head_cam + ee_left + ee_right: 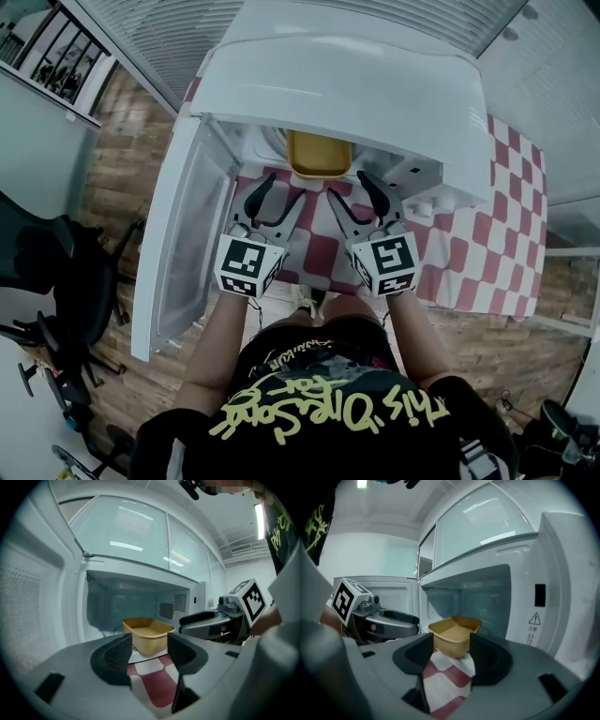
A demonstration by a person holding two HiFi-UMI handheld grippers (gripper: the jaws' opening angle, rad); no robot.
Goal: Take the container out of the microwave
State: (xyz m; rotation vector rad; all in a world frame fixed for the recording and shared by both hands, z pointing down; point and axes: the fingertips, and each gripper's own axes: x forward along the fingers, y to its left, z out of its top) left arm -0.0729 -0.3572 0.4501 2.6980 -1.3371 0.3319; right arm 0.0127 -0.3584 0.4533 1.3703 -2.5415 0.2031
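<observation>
A yellow rectangular container (319, 154) sits empty inside the open white microwave (342, 89), near the front of its cavity. In the left gripper view the container (148, 633) lies straight ahead, beyond the jaws. My left gripper (272, 195) is open, a short way in front of the microwave's mouth, nothing between its fingers. My right gripper (354, 193) is beside it, also open and empty. From the right gripper view the container (455, 635) also lies beyond the jaws, with the left gripper (389, 620) at the left. Both point at the container and touch nothing.
The microwave door (183, 244) stands swung open at the left, close beside my left gripper. A red-and-white checked cloth (459, 253) covers the table under the microwave. The microwave's control panel (539, 606) side is at the right. Office chairs (56, 281) stand on the wooden floor, left.
</observation>
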